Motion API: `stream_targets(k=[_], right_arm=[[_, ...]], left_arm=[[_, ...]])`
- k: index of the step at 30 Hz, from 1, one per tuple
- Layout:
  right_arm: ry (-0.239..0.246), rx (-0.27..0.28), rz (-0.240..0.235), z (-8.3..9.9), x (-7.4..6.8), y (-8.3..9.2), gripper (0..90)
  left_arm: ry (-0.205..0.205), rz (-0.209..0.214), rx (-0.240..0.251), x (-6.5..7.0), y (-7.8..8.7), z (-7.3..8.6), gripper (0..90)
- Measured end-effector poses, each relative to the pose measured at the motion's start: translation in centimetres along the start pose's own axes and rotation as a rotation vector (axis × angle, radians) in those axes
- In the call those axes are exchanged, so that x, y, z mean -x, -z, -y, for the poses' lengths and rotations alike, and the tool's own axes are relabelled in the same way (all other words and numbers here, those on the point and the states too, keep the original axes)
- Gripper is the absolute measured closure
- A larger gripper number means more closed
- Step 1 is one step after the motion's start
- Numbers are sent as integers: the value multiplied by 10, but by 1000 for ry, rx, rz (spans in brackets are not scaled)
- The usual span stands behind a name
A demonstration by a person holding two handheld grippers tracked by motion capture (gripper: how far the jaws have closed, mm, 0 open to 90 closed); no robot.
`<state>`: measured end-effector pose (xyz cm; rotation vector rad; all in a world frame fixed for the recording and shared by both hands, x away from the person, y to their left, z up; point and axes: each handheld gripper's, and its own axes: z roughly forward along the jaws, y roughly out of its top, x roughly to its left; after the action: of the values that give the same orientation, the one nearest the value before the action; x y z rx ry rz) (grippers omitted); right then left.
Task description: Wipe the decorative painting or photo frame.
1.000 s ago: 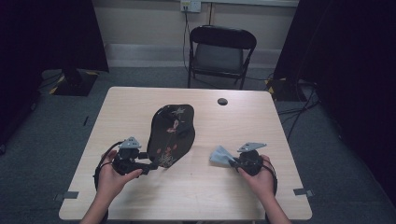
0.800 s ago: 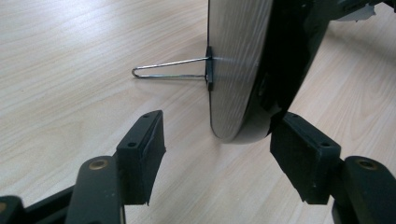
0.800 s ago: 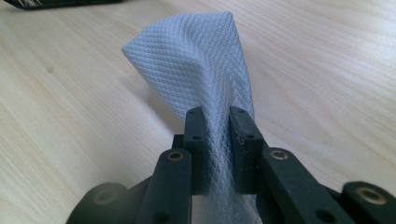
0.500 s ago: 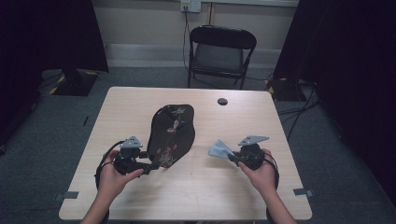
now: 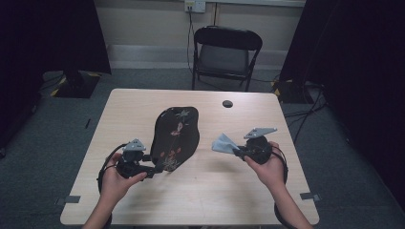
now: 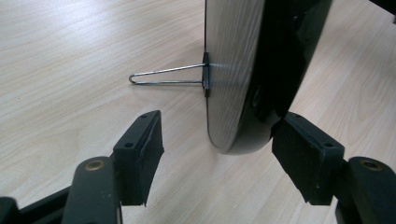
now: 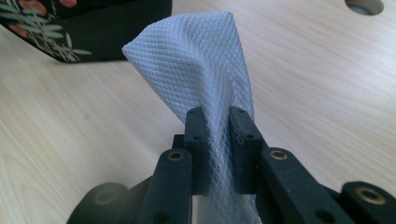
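Right gripper [image 5: 238, 151] raised, cloth [image 5: 223, 143] unmarked

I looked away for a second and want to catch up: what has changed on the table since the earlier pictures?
The right gripper, shut on the pale blue cloth, has lifted it a little higher off the table. The left gripper stayed at the near edge of the black flowered plaque, which has not moved; its jaws are apart around that edge.
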<state>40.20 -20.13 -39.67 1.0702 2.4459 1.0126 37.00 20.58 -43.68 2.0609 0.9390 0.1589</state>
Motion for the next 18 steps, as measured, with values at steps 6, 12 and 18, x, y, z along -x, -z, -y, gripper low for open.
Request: stream_targets(k=[6,12,18], right_arm=[[15,11,0,-17,-1,9,797],[61,31,8,-40,-10,18,796],[70,66,-7,-56,-16,22,796]], left_arm=[[-1,-1,0,1,-1,0,337],[-7,9,3,0,0,0,383],[-5,11,-1,1,0,0,443]])
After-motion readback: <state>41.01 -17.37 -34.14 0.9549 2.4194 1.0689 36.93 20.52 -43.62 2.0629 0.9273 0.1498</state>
